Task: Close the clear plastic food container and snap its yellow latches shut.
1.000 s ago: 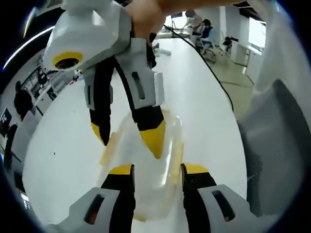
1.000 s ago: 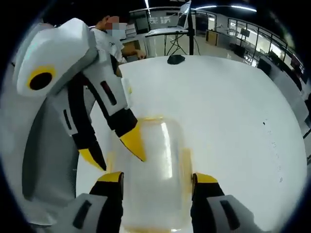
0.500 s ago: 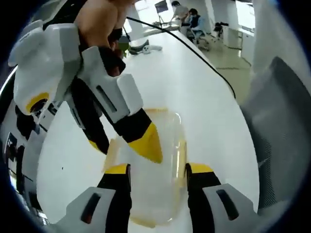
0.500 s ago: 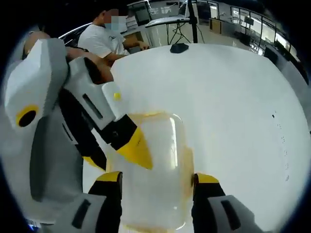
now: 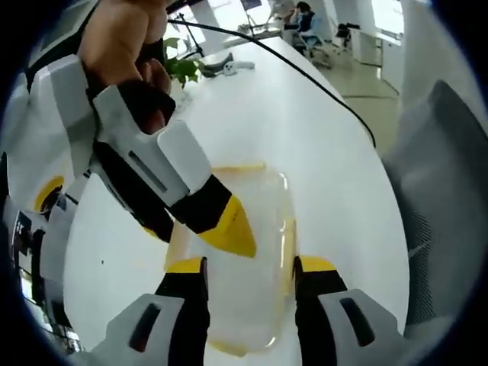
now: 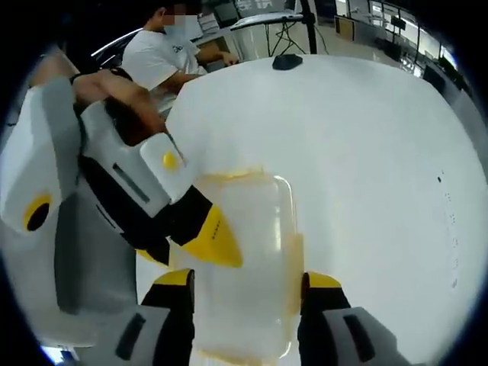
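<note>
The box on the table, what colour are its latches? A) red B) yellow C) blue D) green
B: the clear box has yellow latches along its edges; they also show in the left gripper view, where the box lies between the left gripper jaws with the right gripper's yellow tip over it.

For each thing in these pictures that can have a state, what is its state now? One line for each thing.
Clear plastic food container: lid on, flat on the white table.
Yellow latches: folded along the container's sides; snapped or not, cannot tell.
Left hand-held gripper: open, jaws either side of the container.
Right hand-held gripper: open, jaws either side of the container.
</note>
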`<state>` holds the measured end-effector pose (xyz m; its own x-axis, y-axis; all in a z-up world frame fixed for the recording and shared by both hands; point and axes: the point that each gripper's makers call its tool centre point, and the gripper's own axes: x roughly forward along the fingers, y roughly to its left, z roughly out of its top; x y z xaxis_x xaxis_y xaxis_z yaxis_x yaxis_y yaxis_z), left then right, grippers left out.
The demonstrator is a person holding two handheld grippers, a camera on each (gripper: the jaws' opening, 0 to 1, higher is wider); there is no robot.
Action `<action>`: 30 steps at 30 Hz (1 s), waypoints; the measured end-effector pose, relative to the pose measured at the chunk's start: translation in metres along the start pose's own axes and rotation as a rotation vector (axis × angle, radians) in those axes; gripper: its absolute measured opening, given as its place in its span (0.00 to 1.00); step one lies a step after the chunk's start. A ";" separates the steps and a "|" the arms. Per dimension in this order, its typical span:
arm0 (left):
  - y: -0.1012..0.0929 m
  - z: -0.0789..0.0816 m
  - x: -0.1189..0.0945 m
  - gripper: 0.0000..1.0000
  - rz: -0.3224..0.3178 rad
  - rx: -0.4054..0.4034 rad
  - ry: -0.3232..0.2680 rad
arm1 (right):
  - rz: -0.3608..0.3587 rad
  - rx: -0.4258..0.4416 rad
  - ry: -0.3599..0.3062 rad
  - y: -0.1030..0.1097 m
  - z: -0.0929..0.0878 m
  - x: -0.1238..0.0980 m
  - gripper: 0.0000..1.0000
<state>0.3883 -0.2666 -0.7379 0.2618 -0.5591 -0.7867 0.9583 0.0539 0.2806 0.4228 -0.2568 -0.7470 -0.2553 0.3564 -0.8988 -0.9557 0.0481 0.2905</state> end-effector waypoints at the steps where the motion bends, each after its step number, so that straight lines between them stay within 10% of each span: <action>1: 0.000 0.000 0.000 0.41 0.001 -0.006 -0.001 | 0.004 0.008 0.014 0.000 0.000 0.001 0.52; 8: 0.000 -0.003 -0.001 0.40 0.020 -0.007 0.019 | 0.037 0.131 0.051 0.001 -0.001 0.004 0.50; 30: -0.004 0.007 -0.002 0.44 0.037 -0.054 -0.045 | -0.024 0.048 -0.059 0.008 0.003 0.003 0.63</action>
<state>0.3827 -0.2714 -0.7333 0.2931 -0.5924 -0.7505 0.9531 0.1191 0.2782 0.4144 -0.2528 -0.7469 -0.2218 0.4087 -0.8853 -0.9529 0.1018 0.2857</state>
